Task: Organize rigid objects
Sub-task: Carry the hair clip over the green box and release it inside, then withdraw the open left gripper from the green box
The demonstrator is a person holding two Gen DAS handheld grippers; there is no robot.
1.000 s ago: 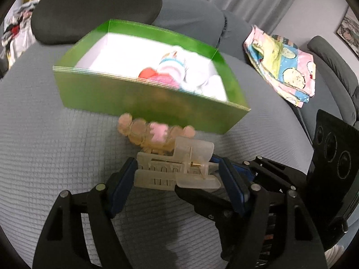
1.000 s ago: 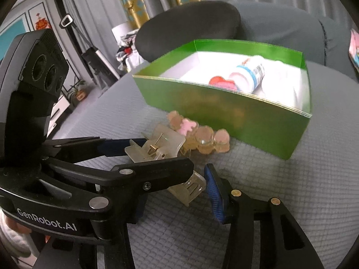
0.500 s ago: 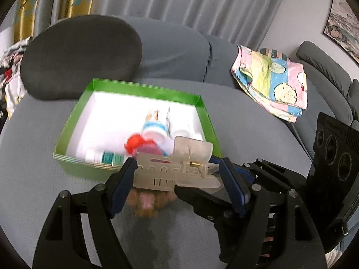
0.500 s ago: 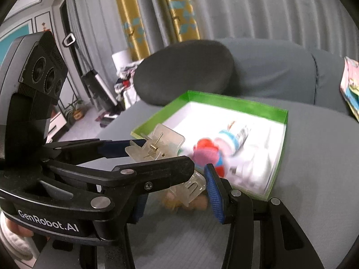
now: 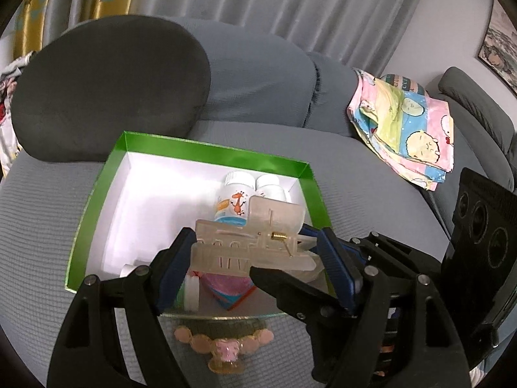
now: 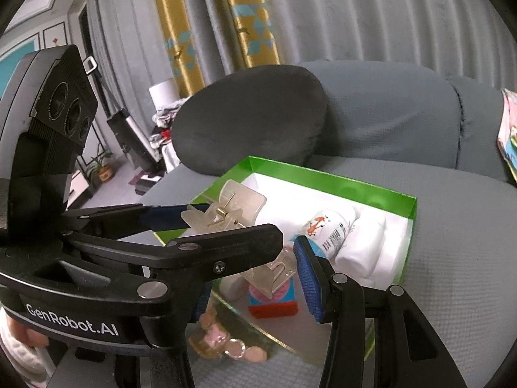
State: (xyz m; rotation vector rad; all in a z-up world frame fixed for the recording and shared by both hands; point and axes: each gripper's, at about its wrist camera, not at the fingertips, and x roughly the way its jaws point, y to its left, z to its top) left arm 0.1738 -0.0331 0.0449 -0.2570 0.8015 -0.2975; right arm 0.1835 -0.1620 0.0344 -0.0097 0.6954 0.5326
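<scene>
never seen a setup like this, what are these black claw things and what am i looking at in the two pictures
A person holds a tool in each hand. Each tool ends in two fingers and carries a wide-angle camera looking along them. One picture comes from the left tool and one from the right, so each also shows the other tool. The left gripper is shut on a clear hair claw clip, held over a green box on a grey sofa. The box holds white bottles and other small items. A pink beaded hair clip lies on the sofa just outside the box. The right gripper sits around the claw clip's lower end, but I can't tell whether it grips.
</scene>
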